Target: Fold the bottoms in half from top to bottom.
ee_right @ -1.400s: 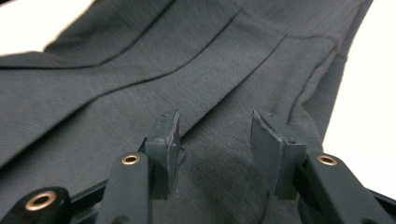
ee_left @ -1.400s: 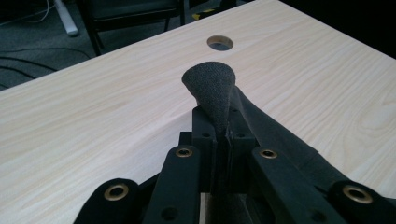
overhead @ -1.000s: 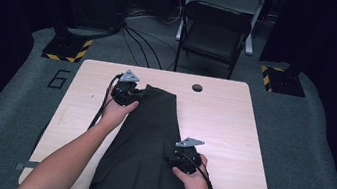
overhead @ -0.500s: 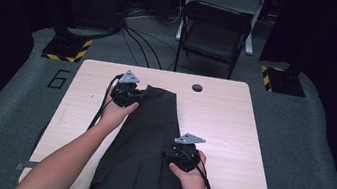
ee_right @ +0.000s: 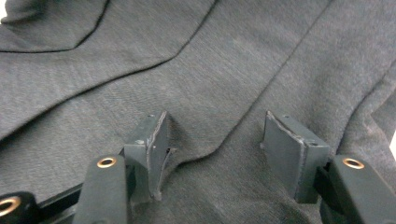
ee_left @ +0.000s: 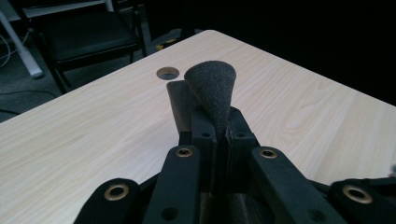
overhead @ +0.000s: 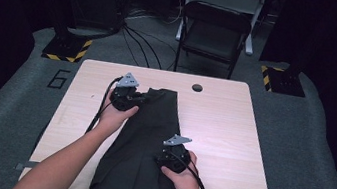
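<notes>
High view: the dark garment (overhead: pixel 143 146) lies lengthwise on the bench (overhead: pixel 232 129). Nearest, the right hand-held gripper (overhead: pixel 166 161) rests on it, jaws just opening, nothing pinched. At its far end, the left hand-held gripper (overhead: pixel 144 99) clamps cloth. Beyond come a cable hole (overhead: pixel 197 87) and a chair (overhead: pixel 213 35).

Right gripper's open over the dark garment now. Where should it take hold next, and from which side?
Grip the raised crease lying between the right gripper pads, coming straight down onto the dark pleated garment. The cloth lies flat on the table, so that ridge is what the open jaws, just widened, can pinch. The left gripper is shut on the top corner.
</notes>
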Available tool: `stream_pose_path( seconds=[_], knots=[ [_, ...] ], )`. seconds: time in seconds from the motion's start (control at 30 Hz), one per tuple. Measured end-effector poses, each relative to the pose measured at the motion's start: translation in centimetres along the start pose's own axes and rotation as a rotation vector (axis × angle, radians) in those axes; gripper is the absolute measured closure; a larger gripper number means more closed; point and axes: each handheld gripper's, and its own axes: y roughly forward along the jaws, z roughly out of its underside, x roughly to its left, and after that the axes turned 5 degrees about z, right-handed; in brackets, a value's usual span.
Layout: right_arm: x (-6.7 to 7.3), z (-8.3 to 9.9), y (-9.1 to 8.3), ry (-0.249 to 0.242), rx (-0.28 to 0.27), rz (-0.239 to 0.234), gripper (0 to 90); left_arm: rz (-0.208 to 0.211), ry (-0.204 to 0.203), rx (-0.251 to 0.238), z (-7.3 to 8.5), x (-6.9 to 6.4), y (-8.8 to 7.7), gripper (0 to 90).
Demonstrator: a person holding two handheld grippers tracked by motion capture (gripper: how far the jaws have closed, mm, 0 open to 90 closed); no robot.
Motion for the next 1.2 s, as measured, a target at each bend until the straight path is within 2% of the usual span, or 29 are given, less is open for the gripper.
stream_pose_path(
  seconds=[0.1,0.3,0.33,0.53,0.6,0.63,0.73,0.8,0.93,1.2],
  knots=[
    [0.0,0.2,0.3,0.008,0.008,0.001,40.7,0.025,0.003,-0.006,0.2,-0.5,-0.5,85.2],
    [-0.1,0.5,0.4,0.017,0.005,0.003,42.6,0.048,0.006,-0.031,0.4,-1.3,-1.4,85.2],
    [-0.2,0.5,0.4,0.003,-0.002,0.003,43.3,0.056,0.019,-0.032,0.4,-1.4,-2.0,85.2],
    [-0.1,0.6,0.4,0.013,0.0,0.011,43.9,0.07,0.032,-0.053,0.7,-2.1,-3.0,85.2],
    [-0.1,0.7,0.4,0.0,-0.007,0.012,44.0,0.083,0.032,-0.059,0.9,-2.3,-3.4,85.2],
    [0.0,0.8,0.3,0.013,-0.011,0.014,44.0,0.084,0.039,-0.058,1.1,-2.6,-3.8,85.2],
    [0.0,0.9,0.4,0.015,-0.016,0.013,44.1,0.095,0.039,-0.065,1.4,-2.8,-4.2,85.2],
    [0.0,0.9,0.4,0.01,-0.019,0.017,44.1,0.106,0.034,-0.067,1.6,-3.1,-4.6,85.2],
    [0.0,1.0,0.4,0.016,-0.027,0.015,44.2,0.124,0.065,-0.057,2.3,-3.6,-5.8,85.2],
    [0.0,1.0,0.3,0.019,-0.021,0.013,44.3,0.171,0.079,-0.049,3.9,-4.8,-7.5,85.2]
  ],
)
